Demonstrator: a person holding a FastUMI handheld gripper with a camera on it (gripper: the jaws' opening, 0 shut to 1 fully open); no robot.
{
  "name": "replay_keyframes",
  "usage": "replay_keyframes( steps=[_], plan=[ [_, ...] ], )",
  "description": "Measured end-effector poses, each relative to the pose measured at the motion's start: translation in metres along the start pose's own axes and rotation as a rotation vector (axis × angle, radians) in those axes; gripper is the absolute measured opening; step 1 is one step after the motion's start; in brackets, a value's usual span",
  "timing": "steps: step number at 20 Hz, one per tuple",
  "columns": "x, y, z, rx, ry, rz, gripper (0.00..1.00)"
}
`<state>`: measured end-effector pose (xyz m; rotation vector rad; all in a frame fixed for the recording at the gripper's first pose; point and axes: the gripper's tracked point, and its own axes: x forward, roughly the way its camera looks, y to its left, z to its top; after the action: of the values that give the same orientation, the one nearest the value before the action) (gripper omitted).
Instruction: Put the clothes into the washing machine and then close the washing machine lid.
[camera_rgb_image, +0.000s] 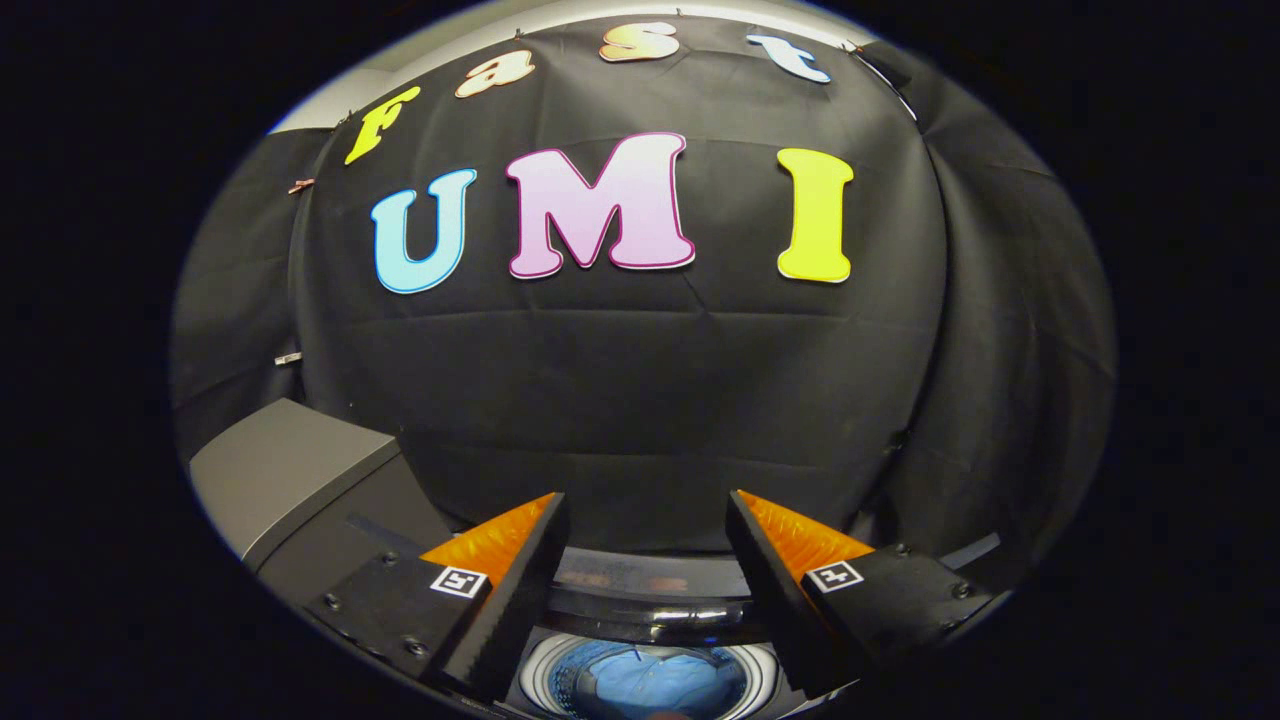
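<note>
Now hovering over washer (640, 600) with jaws spread and holding nothing, blue clothes (650, 685) already down in drum between fingers (510, 590), so next probably reach for lid and shut.

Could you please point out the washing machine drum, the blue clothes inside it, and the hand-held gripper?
washing machine drum (548, 672): gripper view, its shiny rim, below the open fingers.
blue clothes (655, 682): gripper view, the middle of the cloth inside the drum.
hand-held gripper (648, 522): gripper view, the gap midway between its fingertips.
</note>
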<state>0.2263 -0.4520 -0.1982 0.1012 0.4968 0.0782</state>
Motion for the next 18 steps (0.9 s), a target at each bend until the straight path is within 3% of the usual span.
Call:
replay_keyframes(
  steps=[13, 18],
  plan=[
    [-0.006, 0.001, -0.008, 0.001, 0.024, 0.016, 0.99],
    [-0.025, 0.005, -0.031, -0.019, 0.059, 0.037, 0.99]
  ],
)
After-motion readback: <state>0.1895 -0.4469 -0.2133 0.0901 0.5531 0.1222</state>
